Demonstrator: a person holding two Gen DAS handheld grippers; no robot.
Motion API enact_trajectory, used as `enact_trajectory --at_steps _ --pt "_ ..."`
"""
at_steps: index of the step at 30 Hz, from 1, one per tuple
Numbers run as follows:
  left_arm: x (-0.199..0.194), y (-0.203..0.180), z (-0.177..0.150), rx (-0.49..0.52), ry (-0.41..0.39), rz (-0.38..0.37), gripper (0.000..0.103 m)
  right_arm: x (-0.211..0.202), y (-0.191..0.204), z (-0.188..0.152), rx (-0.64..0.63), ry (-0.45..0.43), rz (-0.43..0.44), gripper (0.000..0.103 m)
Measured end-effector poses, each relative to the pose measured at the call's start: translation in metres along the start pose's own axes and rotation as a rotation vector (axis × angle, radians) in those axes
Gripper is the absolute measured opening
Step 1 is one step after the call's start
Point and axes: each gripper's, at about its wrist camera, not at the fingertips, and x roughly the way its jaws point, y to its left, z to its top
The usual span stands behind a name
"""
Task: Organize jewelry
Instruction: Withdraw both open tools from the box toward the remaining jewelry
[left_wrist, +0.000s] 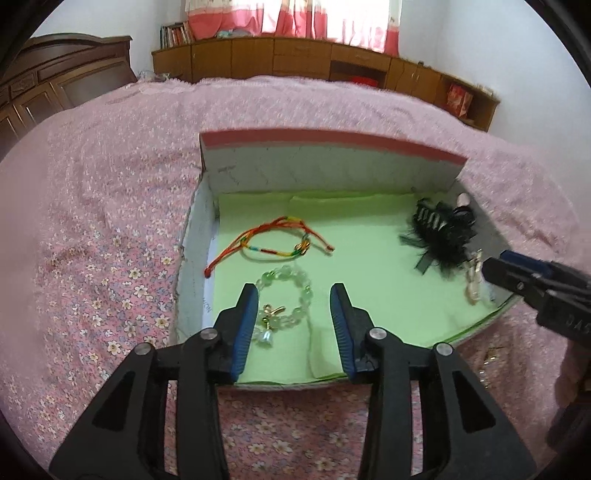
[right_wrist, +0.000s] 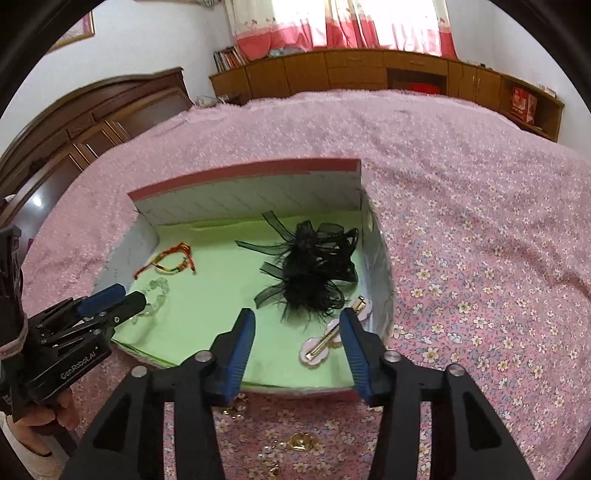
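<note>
- Where the flowery pink bedspread is nearest, some small gold jewelry lies loose on it, just in front of the box and outside it.
- Both tongs are wide open and hold nothing.
- The left gripper hangs over the near left part of the box. The clear green bead bracelet lies on the green lining under it, between its two blue fingers. I cannot tell if the fingers touch the beads.
- The right gripper hangs over the near right part of the box. The pink flower hair clip with a gold bar lies near its right finger, close to the right wall.
- A little farther in, the black feathery hair piece sits on the right side of the lining.
- On the left side, past the bead bracelet, lies the red and rainbow cord bracelet. It does not touch the beads.
- The tall back wall of the box has a pink top edge.
- Far behind the bed are a low wooden cabinet and pink and white curtains.
</note>
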Motion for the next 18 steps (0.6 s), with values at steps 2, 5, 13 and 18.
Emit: enact_trajectory --at_steps 2,5,13,18 --pt "-0.010 -0.002 -0.001 0.000 -0.029 -0.005 0.035 -0.007 0.000 -0.003 0.007 -0.031 0.011 0.055" --pt "-0.026 -0.003 -0.004 -0.004 -0.064 -0.011 0.036 -0.017 0.001 -0.007 0.025 -0.075 0.031 0.057" --pt "-0.056 -0.001 -0.009 -0.051 -0.123 -0.043 0.037 -0.055 0.001 -0.023 0.070 -0.190 0.066 0.061" --pt "-0.076 -0.004 -0.015 -0.036 -0.163 -0.050 0.038 -0.080 0.008 -0.035 0.049 -0.254 0.061 0.063"
